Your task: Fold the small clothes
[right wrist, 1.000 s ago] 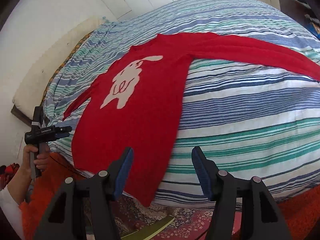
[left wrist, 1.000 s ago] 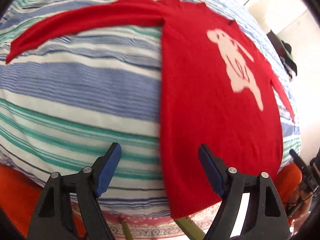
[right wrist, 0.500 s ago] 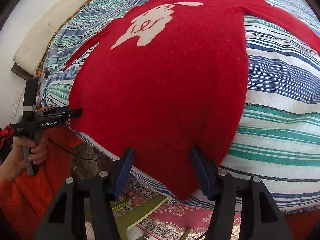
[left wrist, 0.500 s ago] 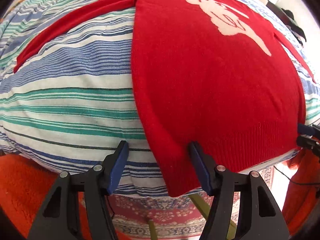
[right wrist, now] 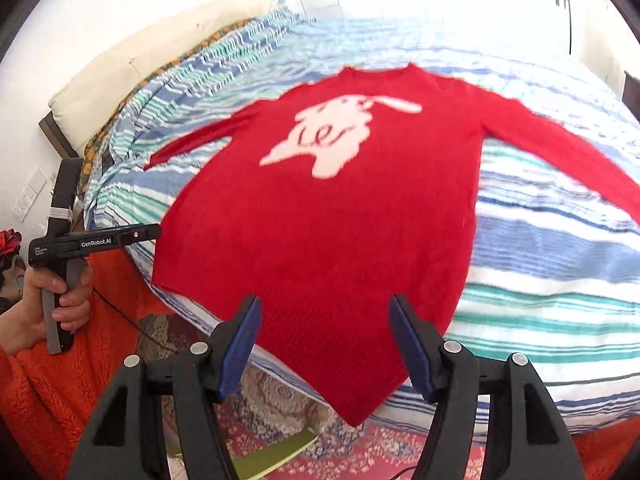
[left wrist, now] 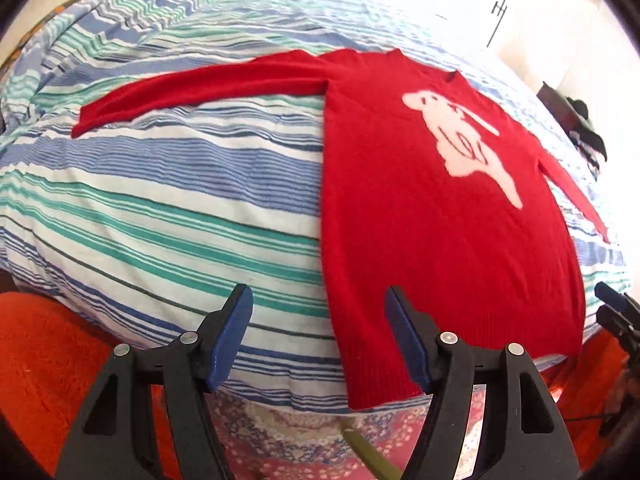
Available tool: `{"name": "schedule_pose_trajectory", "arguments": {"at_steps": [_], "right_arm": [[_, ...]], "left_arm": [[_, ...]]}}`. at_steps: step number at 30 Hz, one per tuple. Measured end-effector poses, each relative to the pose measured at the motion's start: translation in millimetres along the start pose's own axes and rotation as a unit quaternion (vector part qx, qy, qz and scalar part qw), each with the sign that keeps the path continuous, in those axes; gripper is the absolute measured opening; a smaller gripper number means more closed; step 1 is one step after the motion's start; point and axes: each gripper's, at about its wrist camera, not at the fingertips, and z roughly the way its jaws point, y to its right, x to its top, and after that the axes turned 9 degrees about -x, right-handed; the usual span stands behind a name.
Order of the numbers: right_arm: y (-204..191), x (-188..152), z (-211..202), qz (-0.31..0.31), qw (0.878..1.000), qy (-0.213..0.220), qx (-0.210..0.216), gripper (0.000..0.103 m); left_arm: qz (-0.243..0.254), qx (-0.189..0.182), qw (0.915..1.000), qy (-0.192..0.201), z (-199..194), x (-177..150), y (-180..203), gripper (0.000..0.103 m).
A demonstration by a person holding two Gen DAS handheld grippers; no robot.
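Hand-held grippers, left and right, hover spread-fingered above sweater hem.

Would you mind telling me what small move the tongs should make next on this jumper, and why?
Probably bring both tongs down onto the hem. The red jumper lies flat and unfolded on the striped bed, sleeves spread. Left tongs and right tongs hang open by the hem corners, gripping nothing.
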Motion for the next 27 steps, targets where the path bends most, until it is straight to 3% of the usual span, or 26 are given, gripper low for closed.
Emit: {"name": "schedule_pose_trajectory", "arguments": {"at_steps": [3,7,11,17,27], "right_arm": [[-0.8,0.7,-3.8,0.002,1.000,0.024,-0.020,0.066],[2.3,-1.2,8.8,0.010,0.999,0.003,-0.036,0.065],[15.5,-4.2,13.5,0.033,0.999,-0.003,-0.039,0.065],[28.0,-6.6,12.2,0.058,0.998,0.000,-0.035,0.066],[20.7,-4.9,15.1,0.039,0.999,-0.003,-0.038,0.066]], "left_arm": [[0.027,0.018,0.9995,0.000,12.8,0.1,6.7,0.073],[0.067,0.045,0.9964,-0.027,33.4,-3.1,19.5,0.073],[0.079,0.048,0.9954,-0.026,34.6,-5.0,21.3,0.073],[0.051,0.051,0.9972,-0.020,32.7,-1.0,7.4,0.075],[-0.008,0.045,0.9989,-0.013,25.0,7.2,-17.3,0.075]]}}
